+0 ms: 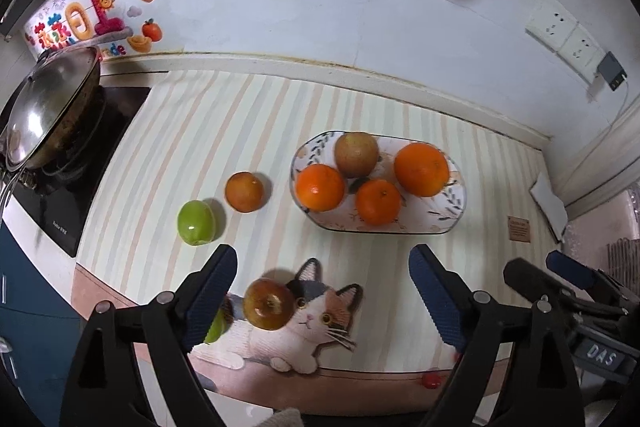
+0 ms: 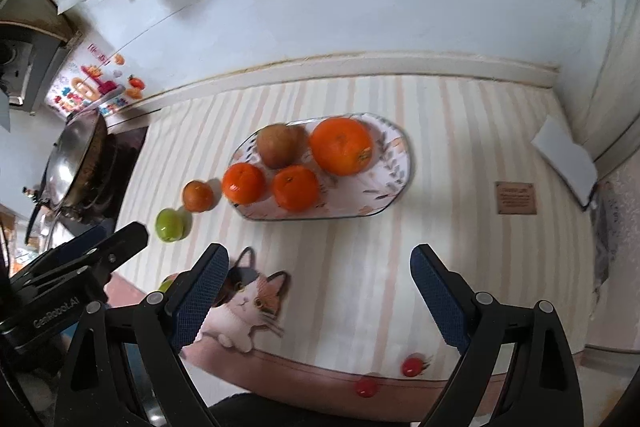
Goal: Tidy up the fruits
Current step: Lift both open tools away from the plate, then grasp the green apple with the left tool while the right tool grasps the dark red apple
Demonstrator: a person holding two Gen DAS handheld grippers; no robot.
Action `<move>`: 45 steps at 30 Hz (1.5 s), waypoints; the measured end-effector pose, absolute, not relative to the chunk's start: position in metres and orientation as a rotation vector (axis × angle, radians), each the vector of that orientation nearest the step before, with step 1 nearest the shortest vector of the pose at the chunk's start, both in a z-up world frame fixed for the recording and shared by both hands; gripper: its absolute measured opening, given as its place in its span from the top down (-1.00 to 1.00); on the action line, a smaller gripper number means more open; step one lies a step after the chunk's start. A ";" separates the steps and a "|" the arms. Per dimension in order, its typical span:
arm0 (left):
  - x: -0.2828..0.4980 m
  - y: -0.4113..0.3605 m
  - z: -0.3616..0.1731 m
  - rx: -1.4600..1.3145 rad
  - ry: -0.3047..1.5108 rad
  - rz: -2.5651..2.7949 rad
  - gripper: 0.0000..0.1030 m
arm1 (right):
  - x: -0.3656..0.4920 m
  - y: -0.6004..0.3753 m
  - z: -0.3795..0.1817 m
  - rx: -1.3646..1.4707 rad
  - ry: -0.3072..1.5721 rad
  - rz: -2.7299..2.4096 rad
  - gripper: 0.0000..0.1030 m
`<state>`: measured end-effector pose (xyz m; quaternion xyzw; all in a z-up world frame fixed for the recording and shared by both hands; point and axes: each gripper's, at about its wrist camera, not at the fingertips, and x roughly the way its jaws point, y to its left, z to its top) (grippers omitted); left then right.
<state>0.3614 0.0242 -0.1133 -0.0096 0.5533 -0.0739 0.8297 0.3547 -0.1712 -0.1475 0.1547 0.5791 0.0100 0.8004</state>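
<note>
An oval patterned plate [image 1: 452, 215] [image 2: 394, 183] on the striped mat holds three oranges [image 1: 421, 169] [image 2: 341, 146] and a brownish fruit [image 1: 356, 153] [image 2: 280, 145]. Left of the plate lie a dull orange fruit [image 1: 244, 191] [image 2: 197, 195] and a green fruit [image 1: 196, 222] [image 2: 170, 224]. A red-brown apple [image 1: 269, 303] lies on the cat picture, between my left gripper's [image 1: 323, 301] open fingers. A second green fruit [image 1: 215, 327] peeks from behind the left finger. My right gripper [image 2: 320, 297] is open and empty above the mat's front part.
A lidded wok [image 1: 48, 107] sits on a black stove [image 1: 80, 211] at the left. The tiled wall [image 1: 320, 19] with sockets [image 1: 560, 35] runs behind. A white booklet [image 2: 568, 159] lies at the right corner. Two small red fruits [image 2: 412, 366] lie near the mat's front edge.
</note>
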 end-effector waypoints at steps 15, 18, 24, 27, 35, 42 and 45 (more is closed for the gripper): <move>0.355 0.154 -0.193 -0.120 1.361 0.177 -0.71 | 0.404 -0.035 -0.298 0.370 1.596 0.380 -0.84; 0.351 0.172 -0.210 -0.159 1.402 0.224 -0.71 | 0.409 -0.013 -0.325 0.366 1.652 0.393 -0.83; 0.342 0.186 -0.234 -0.248 1.477 0.245 -0.71 | 0.414 0.017 -0.360 0.333 1.719 0.418 -0.65; 0.342 0.188 -0.241 -0.274 1.491 0.245 -0.71 | 0.413 0.026 -0.372 0.332 1.737 0.445 -0.38; 0.347 0.176 -0.261 -0.269 1.539 0.191 -0.71 | 0.406 -0.002 -0.359 0.250 1.695 0.383 -0.37; 0.353 0.153 -0.297 -0.145 1.606 0.122 -0.40 | 0.395 -0.038 -0.361 0.280 1.691 0.329 -0.38; 0.356 0.146 -0.308 -0.122 1.623 0.093 -0.06 | 0.398 -0.039 -0.361 0.296 1.687 0.322 -0.38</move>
